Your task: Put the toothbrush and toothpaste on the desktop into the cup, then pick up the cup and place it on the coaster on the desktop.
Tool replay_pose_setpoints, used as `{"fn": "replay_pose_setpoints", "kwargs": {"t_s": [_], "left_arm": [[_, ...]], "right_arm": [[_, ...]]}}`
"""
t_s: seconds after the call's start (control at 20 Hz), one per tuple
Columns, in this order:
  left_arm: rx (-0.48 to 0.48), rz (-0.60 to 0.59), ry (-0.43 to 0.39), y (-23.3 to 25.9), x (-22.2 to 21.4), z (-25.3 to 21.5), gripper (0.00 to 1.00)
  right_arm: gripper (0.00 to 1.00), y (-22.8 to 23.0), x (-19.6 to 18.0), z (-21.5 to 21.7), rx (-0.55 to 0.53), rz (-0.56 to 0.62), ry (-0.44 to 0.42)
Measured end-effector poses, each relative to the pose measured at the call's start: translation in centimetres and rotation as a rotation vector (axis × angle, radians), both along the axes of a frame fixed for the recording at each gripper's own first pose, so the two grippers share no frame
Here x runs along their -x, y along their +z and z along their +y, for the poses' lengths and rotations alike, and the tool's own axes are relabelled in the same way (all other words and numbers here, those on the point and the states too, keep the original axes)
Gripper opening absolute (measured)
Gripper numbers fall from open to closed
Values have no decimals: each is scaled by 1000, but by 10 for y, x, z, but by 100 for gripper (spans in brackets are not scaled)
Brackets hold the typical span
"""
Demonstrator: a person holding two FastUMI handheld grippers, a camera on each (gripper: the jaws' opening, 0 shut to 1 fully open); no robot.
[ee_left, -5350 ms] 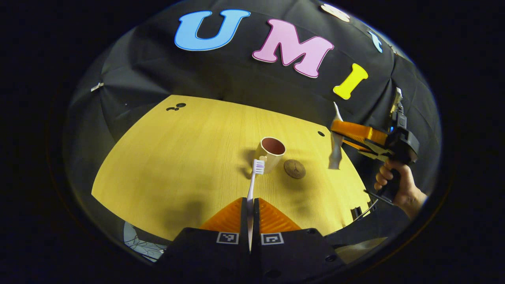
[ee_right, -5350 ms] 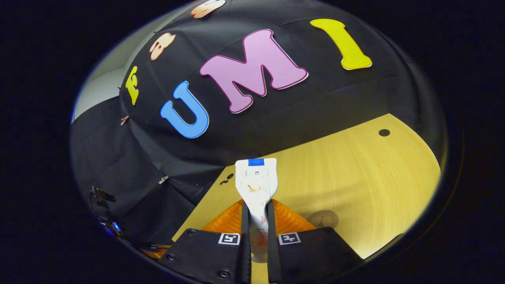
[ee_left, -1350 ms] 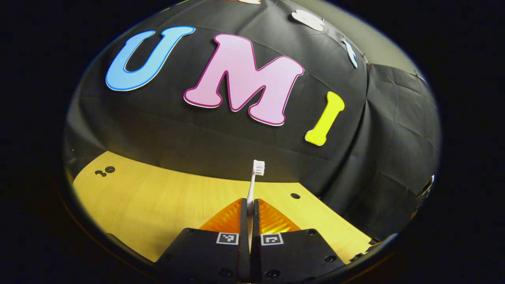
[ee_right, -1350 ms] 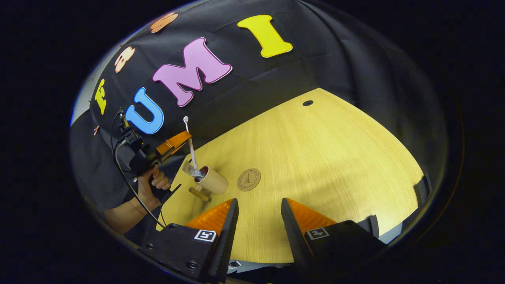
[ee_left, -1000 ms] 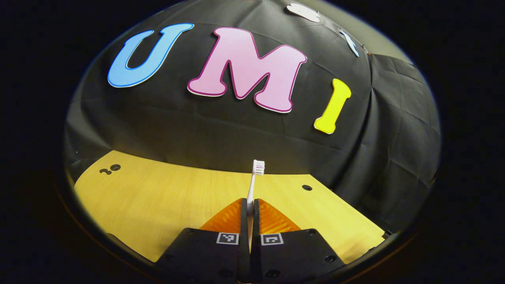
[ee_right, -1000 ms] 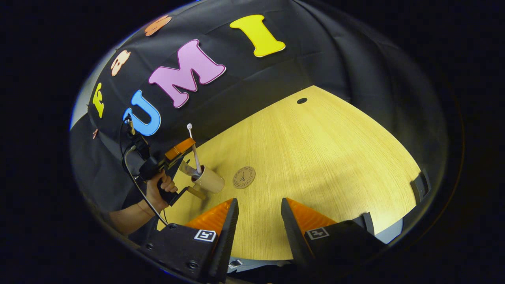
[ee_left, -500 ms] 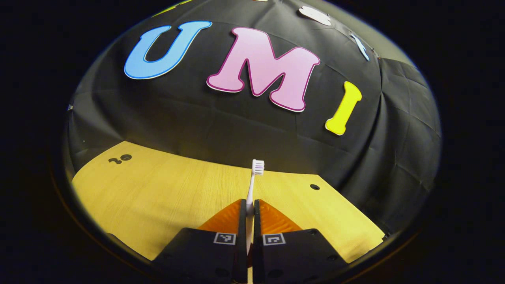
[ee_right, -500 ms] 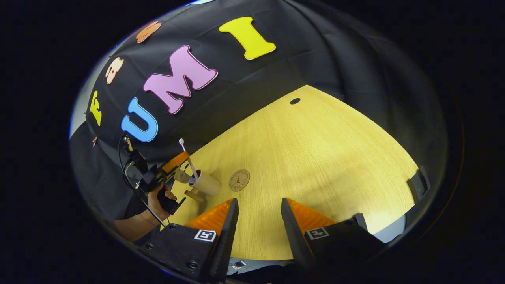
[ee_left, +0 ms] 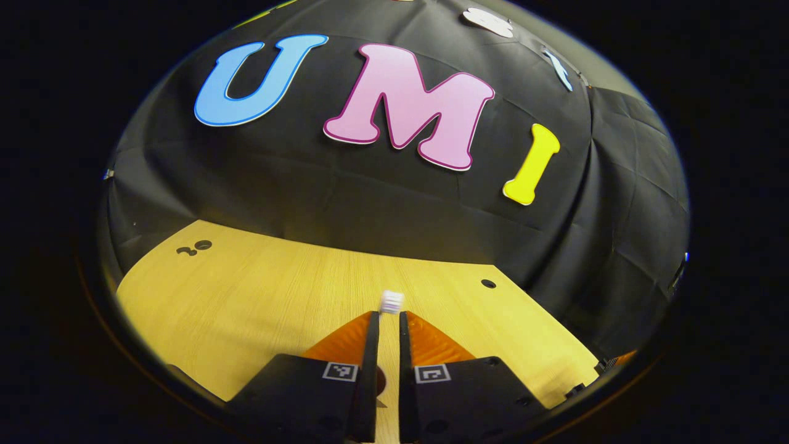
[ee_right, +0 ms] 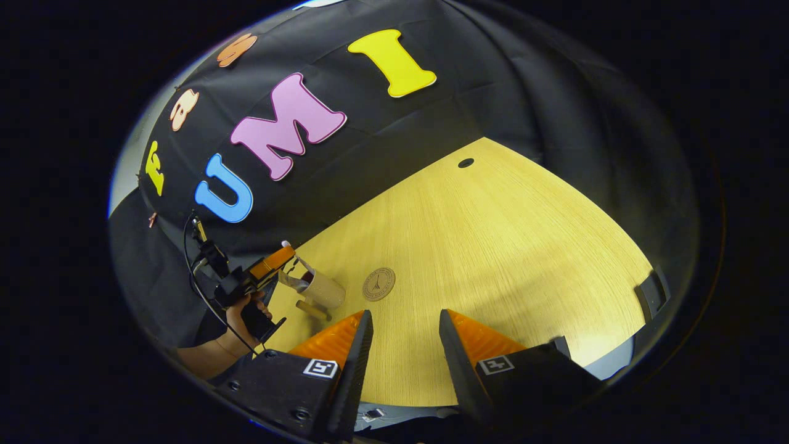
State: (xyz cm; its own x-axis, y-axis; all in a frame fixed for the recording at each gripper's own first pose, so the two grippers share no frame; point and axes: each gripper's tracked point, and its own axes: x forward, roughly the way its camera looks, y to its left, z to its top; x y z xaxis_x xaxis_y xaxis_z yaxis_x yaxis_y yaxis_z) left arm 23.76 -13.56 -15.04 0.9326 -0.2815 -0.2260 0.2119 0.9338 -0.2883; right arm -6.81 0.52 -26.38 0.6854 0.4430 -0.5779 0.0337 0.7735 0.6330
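Hovering over the cup [ee_right: 322,288], the left gripper [ee_left: 385,336] has its jaws slightly parted, the toothbrush [ee_left: 391,302] loose between them, a hand [ee_right: 237,311] gripping its handle. Toothpaste [ee_right: 290,280] sits in the cup, beside the coaster [ee_right: 378,283]. The right gripper [ee_right: 399,351] hangs wide open, empty, above the desk [ee_right: 493,246].

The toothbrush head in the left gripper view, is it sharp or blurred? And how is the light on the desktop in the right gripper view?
Left gripper view: the toothbrush head is blurred, a soft white smear above the parted fingers, while the desktop grain stays sharp. Right gripper view: the desktop is evenly lit, dimmer near the cup; its edges bend from the fisheye.
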Motion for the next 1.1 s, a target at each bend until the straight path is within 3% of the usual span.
{"fn": "replay_pose_setpoints", "kwargs": {"t_s": [0.15, 0.2, 0.25, 0.3, 0.4, 0.5, 0.65, 0.8, 1.1], "left_arm": [[13, -1, -25, 11, 11, -4, 24], [17, -4, -35, 14, 17, -6, 17], [18, -7, -42, 19, 22, -7, 33], [21, -15, -55, 25, 29, -8, 22], [17, -31, -73, 38, 41, -10, 32], [13, -39, -90, 49, 57, -8, 58], [-34, -34, -86, 58, 75, 6, 72], [-100, 44, -62, 44, 90, 26, 77], [-216, 229, -110, 2, 116, 47, 77]], "right_arm": [[67, 3, 4, 1, -4, -6, 3], [67, 3, 6, 2, -4, -7, 7], [67, 2, 8, 3, -5, -7, 11], [67, 3, 9, 3, -4, -7, 13], [67, 3, 12, 5, -7, -7, 17], [67, 2, 13, 6, -9, -7, 22], [67, 5, 14, 7, -9, -13, 25], [67, 4, 13, 9, -12, -17, 26], [67, 2, 16, 7, -11, -9, 12]]}}
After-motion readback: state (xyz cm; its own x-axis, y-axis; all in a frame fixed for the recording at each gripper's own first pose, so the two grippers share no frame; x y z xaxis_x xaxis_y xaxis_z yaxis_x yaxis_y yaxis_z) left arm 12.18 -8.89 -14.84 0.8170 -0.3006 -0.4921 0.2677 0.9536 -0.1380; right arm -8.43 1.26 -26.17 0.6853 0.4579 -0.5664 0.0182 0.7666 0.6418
